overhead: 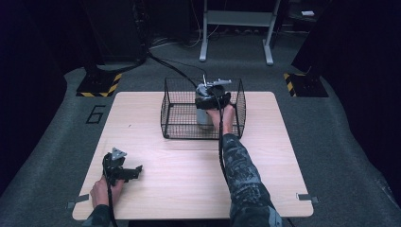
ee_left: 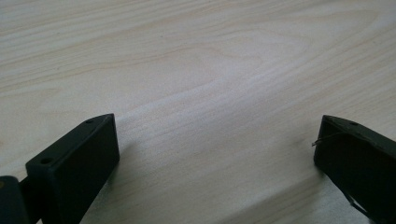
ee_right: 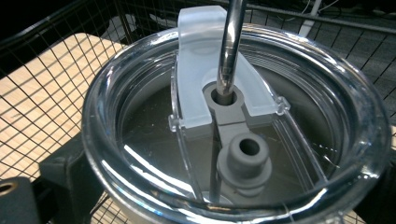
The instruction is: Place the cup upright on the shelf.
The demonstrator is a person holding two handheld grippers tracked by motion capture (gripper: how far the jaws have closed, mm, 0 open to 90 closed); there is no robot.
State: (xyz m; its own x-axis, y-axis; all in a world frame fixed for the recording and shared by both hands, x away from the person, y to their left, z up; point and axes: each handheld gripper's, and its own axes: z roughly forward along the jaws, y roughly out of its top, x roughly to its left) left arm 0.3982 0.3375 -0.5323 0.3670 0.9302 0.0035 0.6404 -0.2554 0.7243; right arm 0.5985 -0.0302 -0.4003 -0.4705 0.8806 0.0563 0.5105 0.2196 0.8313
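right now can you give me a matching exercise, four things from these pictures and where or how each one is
Things:
1. left hand-held gripper
2. right hand-held gripper
3. straw
4. basket

States:
A. passes through a hole in the clear lid
B. jaws wide apart over bare table
C. black wire, stands at the table's far side
D. reaches down into the basket, around the cup

Pairs: 1-B, 2-D, 3-A, 4-C
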